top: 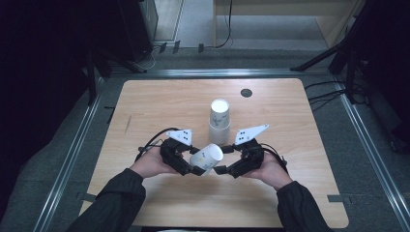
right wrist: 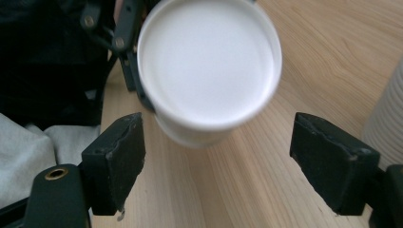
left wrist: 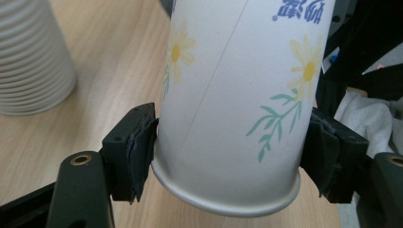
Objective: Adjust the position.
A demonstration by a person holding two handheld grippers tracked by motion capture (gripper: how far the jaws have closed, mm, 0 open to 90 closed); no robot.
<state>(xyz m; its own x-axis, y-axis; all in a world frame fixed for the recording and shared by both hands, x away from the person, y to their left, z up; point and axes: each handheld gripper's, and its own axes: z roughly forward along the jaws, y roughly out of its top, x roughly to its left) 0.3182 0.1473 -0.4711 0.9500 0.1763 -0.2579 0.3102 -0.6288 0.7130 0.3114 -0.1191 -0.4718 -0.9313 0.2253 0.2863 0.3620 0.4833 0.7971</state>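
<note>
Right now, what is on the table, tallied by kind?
Loose daisy-print paper cup, held in the left tool: 1
Stack of white paper cups, individual cups too close to count: 1
Dark round disc set in the table: 1
Total: 3

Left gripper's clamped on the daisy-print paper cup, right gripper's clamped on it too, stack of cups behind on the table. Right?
Not quite: the right gripper is open. In the right gripper view its pads stand clear on both sides of the daisy-print paper cup. The left gripper is clamped on the cup, and the stack of cups stands behind on the table.
</note>
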